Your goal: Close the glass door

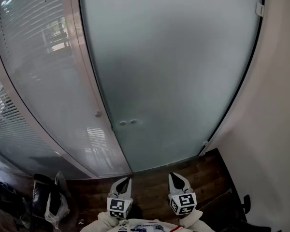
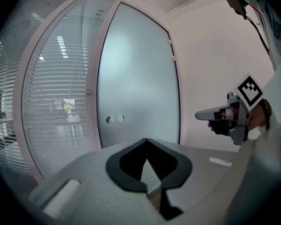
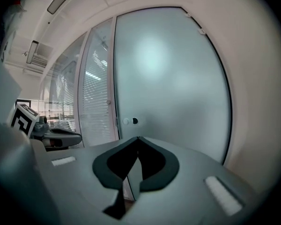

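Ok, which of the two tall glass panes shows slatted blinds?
The left pane of clear glass, with horizontal white slats across it. The frosted glass door to its right is plain, with two round fittings.

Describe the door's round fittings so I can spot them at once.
Start at the frosted glass door between the blinds panel and the white wall. By its left edge sit two small round fittings, side by side; the lone knob further left is not on the door.

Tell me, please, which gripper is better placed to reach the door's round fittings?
Probably left: the left gripper sits nearly straight below the round fittings; the right gripper lies further right.
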